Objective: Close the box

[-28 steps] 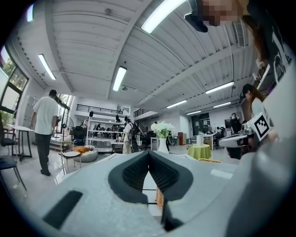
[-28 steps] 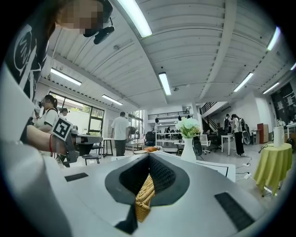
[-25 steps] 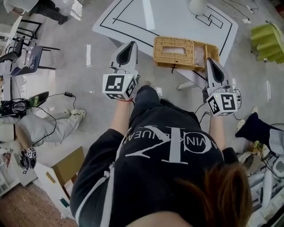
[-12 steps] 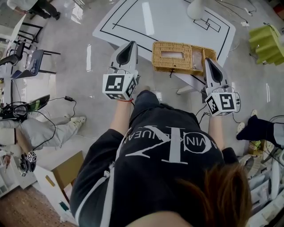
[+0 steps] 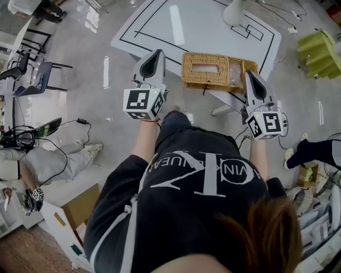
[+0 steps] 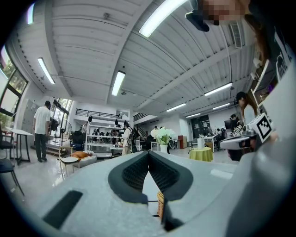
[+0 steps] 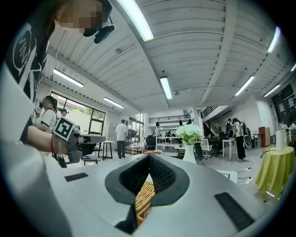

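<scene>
A wicker box stands at the near edge of a white table with black lines on it. Its top has a rectangular slot, and a wicker part lies open at its right end. My left gripper is held level to the left of the box, apart from it, jaws shut on nothing. Near the box's right end is my right gripper, also shut and empty. In the left gripper view a strip of the wicker box shows below the gripper. The right gripper view has the wicker box below the gripper.
A white vase with flowers stands at the table's far side. A yellow-green covered table is at the right, chairs at the left. A person's legs stretch over the floor at the left, by a cardboard box.
Both grippers have stayed where they were. In the left gripper view a person in a white shirt has walked away toward the far left.
</scene>
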`<state>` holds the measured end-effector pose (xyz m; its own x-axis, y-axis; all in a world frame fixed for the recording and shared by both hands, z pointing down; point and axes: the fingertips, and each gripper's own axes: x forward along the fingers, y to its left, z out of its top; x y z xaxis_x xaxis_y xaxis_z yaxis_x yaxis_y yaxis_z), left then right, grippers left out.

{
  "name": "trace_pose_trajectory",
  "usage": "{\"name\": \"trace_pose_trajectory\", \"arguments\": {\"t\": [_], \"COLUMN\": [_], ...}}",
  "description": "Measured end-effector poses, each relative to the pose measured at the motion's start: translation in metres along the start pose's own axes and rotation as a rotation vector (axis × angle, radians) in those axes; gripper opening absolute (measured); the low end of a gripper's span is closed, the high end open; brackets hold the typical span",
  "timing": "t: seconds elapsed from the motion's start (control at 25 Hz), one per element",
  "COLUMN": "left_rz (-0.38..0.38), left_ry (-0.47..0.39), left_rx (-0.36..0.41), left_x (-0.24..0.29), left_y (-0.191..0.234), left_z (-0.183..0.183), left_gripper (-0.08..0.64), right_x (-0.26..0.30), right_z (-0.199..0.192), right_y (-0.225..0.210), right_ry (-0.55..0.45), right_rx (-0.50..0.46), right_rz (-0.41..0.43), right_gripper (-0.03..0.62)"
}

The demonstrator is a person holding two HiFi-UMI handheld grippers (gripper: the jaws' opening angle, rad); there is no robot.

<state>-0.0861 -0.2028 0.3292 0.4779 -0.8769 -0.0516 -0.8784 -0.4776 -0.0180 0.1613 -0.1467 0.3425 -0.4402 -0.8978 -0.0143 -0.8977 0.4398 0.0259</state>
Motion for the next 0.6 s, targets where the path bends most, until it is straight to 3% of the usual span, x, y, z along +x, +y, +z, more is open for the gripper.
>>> {"name": "trace_pose_trajectory", "arguments": {"t": [0.6], "left_rz": [0.009], "left_ry": [0.007], "left_rx": [-0.010], "left_x": [-0.0015], "left_y": [0.0046], "left_z": [-0.0043], "left_gripper": [0.011], "right_x": [0.0020], "right_z": [-0.0056], "right_y": [0.0052], "right_ry": [0.015], "right_rx": [-0.001], "right_rz": [0.014], "right_gripper": [-0.002]}}
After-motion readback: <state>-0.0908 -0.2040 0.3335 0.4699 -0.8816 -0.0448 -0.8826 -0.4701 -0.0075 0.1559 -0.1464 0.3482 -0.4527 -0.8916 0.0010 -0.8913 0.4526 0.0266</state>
